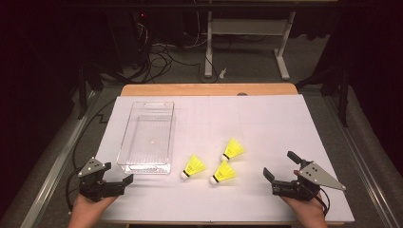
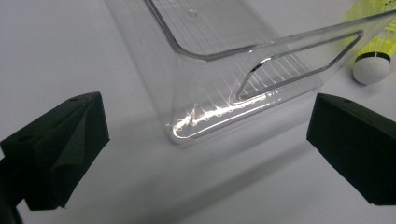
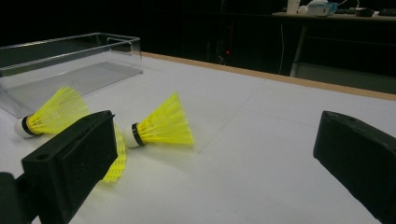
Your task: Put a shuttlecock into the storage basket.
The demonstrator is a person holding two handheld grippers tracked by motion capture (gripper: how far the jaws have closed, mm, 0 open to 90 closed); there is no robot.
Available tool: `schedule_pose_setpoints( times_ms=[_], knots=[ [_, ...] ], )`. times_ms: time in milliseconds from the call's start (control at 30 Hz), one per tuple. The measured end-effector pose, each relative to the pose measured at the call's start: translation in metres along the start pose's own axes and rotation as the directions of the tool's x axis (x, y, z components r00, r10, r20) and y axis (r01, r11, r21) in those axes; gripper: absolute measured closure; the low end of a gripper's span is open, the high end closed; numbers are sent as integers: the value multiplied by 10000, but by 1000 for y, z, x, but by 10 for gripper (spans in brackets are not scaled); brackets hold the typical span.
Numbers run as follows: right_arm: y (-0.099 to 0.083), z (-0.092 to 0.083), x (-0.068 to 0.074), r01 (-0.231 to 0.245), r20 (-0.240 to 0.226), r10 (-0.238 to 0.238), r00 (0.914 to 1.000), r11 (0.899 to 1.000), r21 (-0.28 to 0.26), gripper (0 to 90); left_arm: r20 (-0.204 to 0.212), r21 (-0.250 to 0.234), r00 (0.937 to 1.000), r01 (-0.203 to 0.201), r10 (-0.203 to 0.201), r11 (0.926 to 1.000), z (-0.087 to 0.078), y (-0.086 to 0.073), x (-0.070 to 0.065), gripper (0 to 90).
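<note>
Both grippers (image 1: 118,182) (image 1: 281,165) spread, empty, near front edge; shuttlecocks (image 1: 195,166) between; bin (image 1: 147,137) beside left.

Three yellow shuttlecocks (image 1: 223,173) with white, black-banded corks, a clear bin (image 1: 146,137), white table (image 1: 266,123), black fingers (image 2: 60,149).

Two black grippers are seen — the left gripper (image 1: 119,182) and the right gripper (image 1: 280,167) — each topped by a grey three-cornered plate dotted with small screws. Blocky matte-black jaws are shown, and a black cable is trailed from each. No sleeves are worn at the wrists.
</note>
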State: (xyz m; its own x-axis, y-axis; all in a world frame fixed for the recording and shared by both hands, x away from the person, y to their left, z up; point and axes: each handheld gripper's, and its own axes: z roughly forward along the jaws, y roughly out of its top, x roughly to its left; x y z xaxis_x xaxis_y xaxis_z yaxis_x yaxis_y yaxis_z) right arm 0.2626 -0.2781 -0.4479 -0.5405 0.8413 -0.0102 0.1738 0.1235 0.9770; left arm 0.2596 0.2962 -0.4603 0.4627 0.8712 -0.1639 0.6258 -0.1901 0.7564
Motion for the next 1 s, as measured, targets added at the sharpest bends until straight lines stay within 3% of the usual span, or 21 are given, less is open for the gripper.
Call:
schedule_pose_setpoints(
  times_ms=[200,533,600,700,733,767,800,867,933,967,1000],
  knots=[
    [0,1,0,12,-24,-12,10000,9999,112,4,0,621,10000,57,-57,9981,5,0,0,2],
    [0,2,1,0,-71,2,10000,9998,205,4,-72,1049,10000,36,-29,9945,7,1,-4,2],
    [-1,2,1,-15,-56,16,10000,9998,204,4,-258,1140,9996,-44,74,9935,5,4,-4,2],
    [-1,3,2,15,-128,-13,9999,9998,198,4,-133,1535,9999,-38,59,9881,1,10,-2,5],
    [-1,4,1,79,-137,-76,9999,9997,241,4,-120,1999,9999,28,-4,9798,-1,11,-1,5],
    [-1,4,1,79,-137,-76,9999,9997,241,4,-120,1999,9999,28,-4,9798,-1,11,-1,5],
    [-1,4,1,8,-129,-5,9999,9997,234,4,70,2235,9996,267,-290,9743,-2,11,1,6],
    [-1,3,2,22,-168,-19,9999,9998,193,4,112,2254,9988,449,-487,9732,-2,11,2,6],
    [1,1,3,139,-205,-137,9997,9998,124,4,99,2508,9958,855,-909,9642,-2,9,4,6],
    [1,1,3,139,-205,-137,9997,9998,124,4,99,2508,9958,855,-909,9642,-2,9,4,6],
    [2,0,3,113,-187,-113,9998,9999,27,4,253,2787,9936,989,-1102,9553,-1,8,4,6]
  ],
)
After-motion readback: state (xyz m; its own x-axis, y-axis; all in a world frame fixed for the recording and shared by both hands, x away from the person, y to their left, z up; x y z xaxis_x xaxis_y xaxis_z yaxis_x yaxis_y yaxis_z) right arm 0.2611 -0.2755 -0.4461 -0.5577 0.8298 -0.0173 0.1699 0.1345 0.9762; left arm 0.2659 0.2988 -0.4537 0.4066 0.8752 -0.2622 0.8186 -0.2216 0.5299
